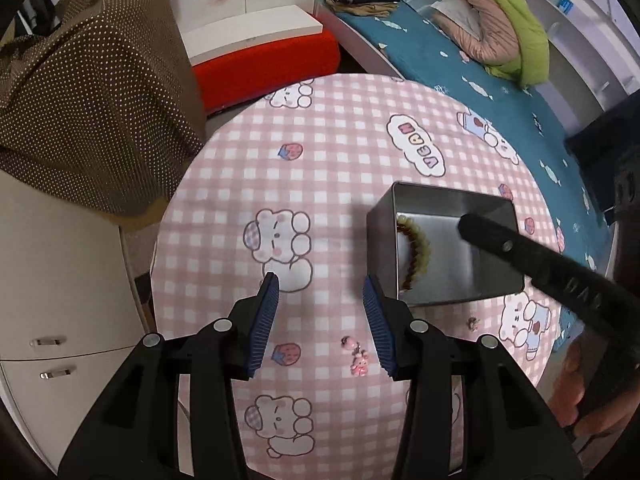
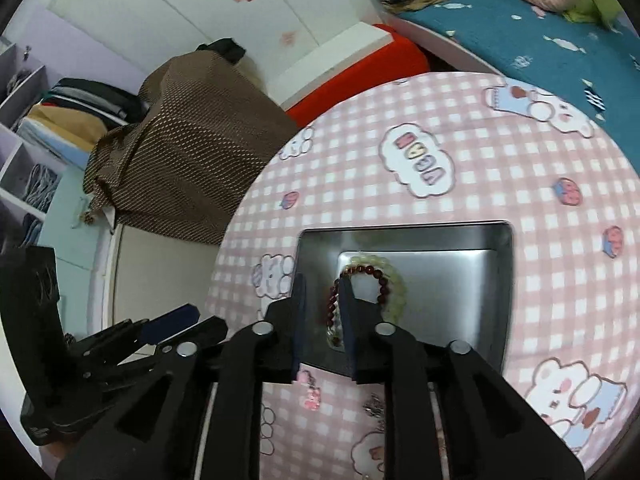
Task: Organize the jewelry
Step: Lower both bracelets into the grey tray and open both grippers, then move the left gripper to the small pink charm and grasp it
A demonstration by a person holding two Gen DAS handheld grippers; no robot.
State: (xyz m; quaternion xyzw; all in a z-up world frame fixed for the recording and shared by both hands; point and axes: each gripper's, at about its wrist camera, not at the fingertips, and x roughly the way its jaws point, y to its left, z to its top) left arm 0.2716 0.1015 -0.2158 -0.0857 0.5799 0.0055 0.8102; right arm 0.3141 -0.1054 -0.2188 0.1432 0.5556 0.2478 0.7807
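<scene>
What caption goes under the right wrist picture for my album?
Right gripper with jaws slightly apart over two bead bracelets lying in a metal tin on a pink checked tablecloth.

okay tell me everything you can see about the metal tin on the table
The metal tin is a square, open-topped box of shiny silver-grey metal with rounded corners and upright walls, no lid in sight. It sits flat on the pink checked tablecloth. Inside lie two beaded bracelets, a dark red bracelet and a pale green bracelet, overlapping. The right gripper reaches in over the near wall, jaws slightly apart by the beads. A small pink charm lies on the cloth just outside it.
</scene>
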